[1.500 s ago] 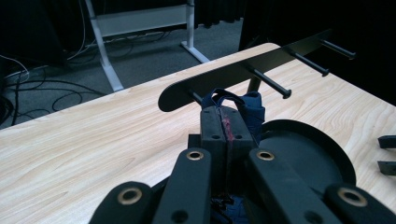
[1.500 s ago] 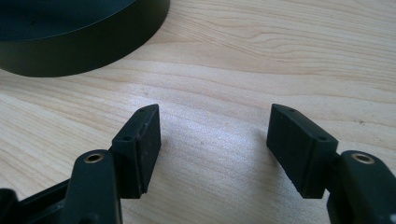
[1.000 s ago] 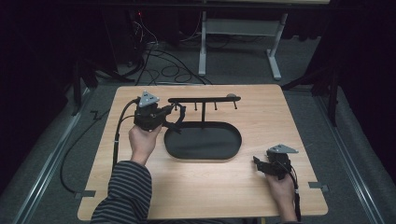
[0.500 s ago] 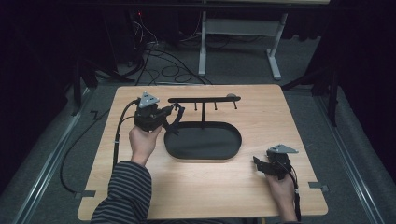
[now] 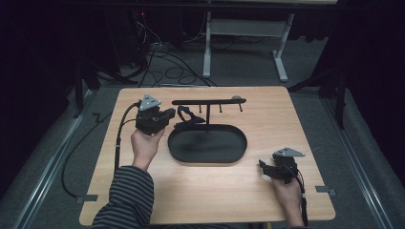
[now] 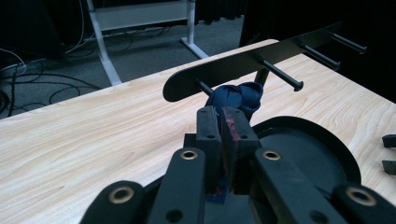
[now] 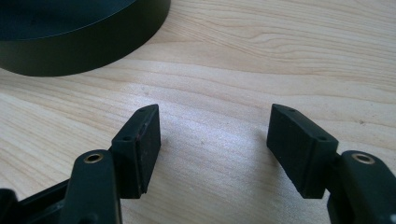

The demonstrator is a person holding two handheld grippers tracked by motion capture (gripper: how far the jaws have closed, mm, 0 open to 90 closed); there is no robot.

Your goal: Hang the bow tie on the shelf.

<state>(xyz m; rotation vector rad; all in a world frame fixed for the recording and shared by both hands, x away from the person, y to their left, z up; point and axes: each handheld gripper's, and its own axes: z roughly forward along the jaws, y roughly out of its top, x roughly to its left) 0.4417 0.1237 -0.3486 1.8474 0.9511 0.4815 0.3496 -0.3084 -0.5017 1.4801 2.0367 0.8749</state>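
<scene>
Pale wood with a fine wavy grain is covering the tabletop, a rounded-corner slab sitting over grey carpet. One black rack is standing near its middle: a flat bar with rounded ends, raised on a thin post above a shallow oval tray with a low matte rim. Four slim pegs with small knobbed ends are sticking out of the bar in the left gripper view.

One dark blue cloth, soft and bunched into a knot, is sitting at the peg nearest the bar's left end, above the tray's left edge. The left tool is pinching a fold of this cloth, its two black blocks almost touching with blue fabric showing between them. The left hand, in a striped sleeve, is reaching forward from the near left, holding that tool level and aimed rightward at the rack.

The right tool is gaping wide with bare wood between its two flat pads, just above the tabletop near the tray's rim. The right hand is resting low at the near right corner, well apart from the rack.
</scene>
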